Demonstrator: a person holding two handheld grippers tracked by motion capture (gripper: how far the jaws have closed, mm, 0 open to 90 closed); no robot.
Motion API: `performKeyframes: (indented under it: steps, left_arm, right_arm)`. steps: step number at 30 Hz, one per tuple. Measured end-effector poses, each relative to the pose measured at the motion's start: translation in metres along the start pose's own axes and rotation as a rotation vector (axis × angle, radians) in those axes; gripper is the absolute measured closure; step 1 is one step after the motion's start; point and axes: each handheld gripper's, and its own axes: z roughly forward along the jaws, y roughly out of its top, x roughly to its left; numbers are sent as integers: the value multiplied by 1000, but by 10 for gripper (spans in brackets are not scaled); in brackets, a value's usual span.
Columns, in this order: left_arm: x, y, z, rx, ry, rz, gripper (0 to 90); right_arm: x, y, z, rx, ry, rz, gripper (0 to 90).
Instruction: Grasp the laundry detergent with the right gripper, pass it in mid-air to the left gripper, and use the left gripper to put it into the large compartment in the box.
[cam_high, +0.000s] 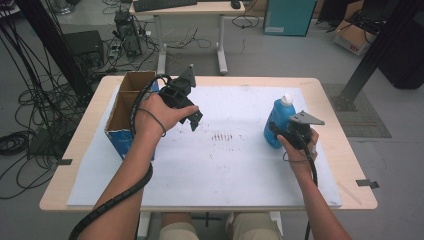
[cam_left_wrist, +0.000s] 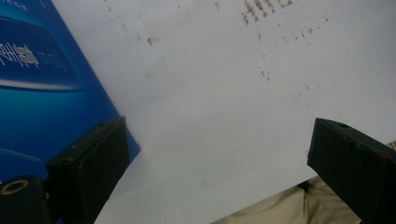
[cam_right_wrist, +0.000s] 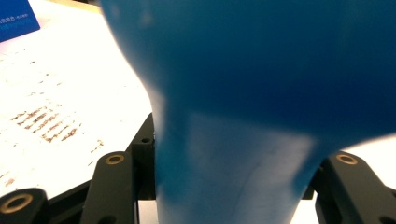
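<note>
Flanking one bottle (cam_high: 278, 123), two grippers; one box (cam_high: 126, 114).

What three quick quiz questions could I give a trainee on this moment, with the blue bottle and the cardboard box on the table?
1. True or false: the right gripper is closed around the blue bottle.
2. Which thing stands nearest the left gripper? A) the blue bottle B) the open cardboard box C) a keyboard
3. Fill in: the left gripper's jaws are ____ and hold nothing over the white sheet.

Key:
1. True; in the right gripper view the jaws sit on both sides of the bottle's narrow part.
2. B; the box's blue side shows close by in the left gripper view.
3. Open.
</note>
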Motion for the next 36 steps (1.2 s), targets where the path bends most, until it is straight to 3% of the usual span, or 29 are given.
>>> performKeyframes:
  steps: [36]
  left_arm:
    - [-3,-2,-1,-2,9,12,62]
  right_arm:
    - [0,0,0,-2,1,-1,441]
